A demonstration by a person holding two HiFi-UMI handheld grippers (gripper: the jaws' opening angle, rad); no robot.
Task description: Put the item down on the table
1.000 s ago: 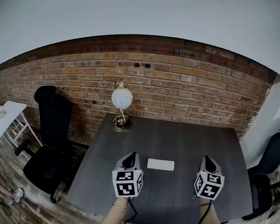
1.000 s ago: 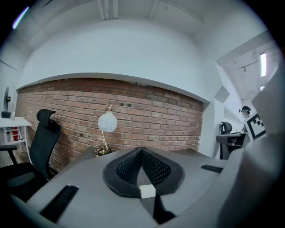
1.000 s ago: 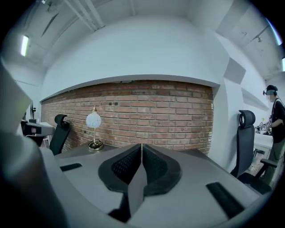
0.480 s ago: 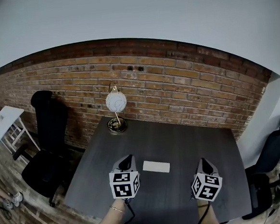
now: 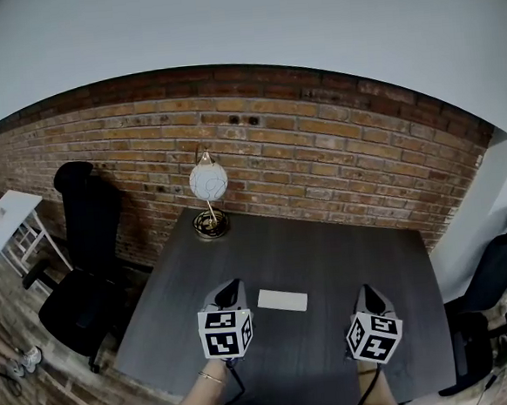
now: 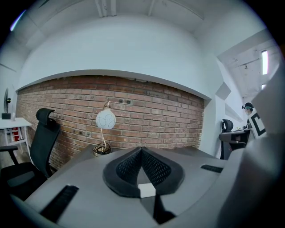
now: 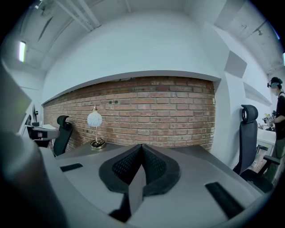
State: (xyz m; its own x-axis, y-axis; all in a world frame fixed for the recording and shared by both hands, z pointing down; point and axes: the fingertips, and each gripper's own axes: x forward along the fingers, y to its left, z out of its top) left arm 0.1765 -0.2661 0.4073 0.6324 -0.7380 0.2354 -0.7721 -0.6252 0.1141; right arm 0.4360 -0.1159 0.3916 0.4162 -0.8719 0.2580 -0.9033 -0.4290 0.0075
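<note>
Two sets of fingers [image 6: 129, 167], both pressed together at the tips; left gripper [image 5: 231, 288] and right gripper [image 5: 368, 291] grip nothing; white card [image 5: 282, 300] lies flat on the table [image 5: 327, 244] between them.

Seemingly only the view has shifted: lamp [image 5: 208, 183] and white card [image 5: 282, 301] sit slightly further left.

Thin white rectangular item [image 5: 282, 300], plain and unmarked as far as can be made out. Lying flat on the dark grey tabletop [image 5: 327, 244], long side running left to right, very slightly skewed. Set in the near half, a little left of centre, well apart from every edge. Resting free, just right of the left gripper [image 5: 232, 288], clear of its jaws.
</note>
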